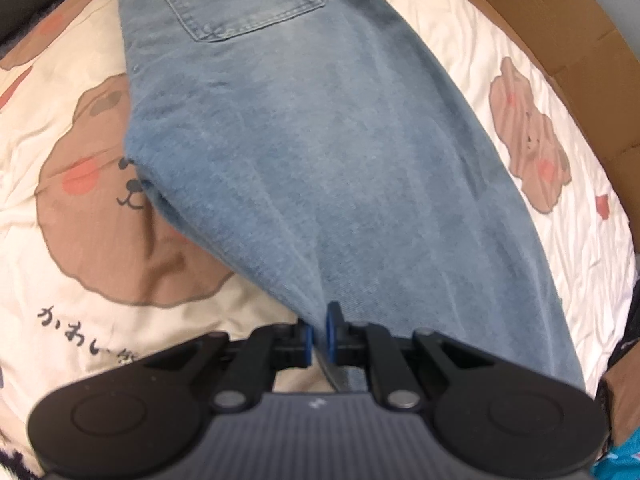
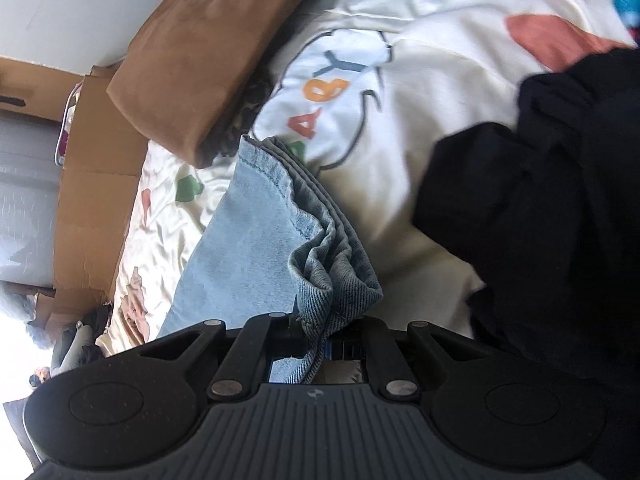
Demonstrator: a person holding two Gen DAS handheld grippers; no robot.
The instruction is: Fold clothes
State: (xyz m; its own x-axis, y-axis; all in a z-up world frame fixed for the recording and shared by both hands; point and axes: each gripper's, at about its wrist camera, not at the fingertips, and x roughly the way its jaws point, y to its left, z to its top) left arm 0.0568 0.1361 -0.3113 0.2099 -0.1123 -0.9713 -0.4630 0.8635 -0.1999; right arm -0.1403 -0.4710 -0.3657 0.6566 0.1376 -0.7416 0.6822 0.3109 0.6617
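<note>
The jeans (image 1: 320,152) lie lengthwise on the bed (image 1: 80,280), running straight away from the left gripper (image 1: 319,338) toward the back pocket. Its jaws pinch the near denim edge; the right gripper (image 2: 320,340) clamps the bunched hems.

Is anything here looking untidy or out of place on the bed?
Nothing is damaged. The jeans are held by both grippers, left gripper and right gripper; the hem is bunched. A black garment lies crumpled beside them.
</note>
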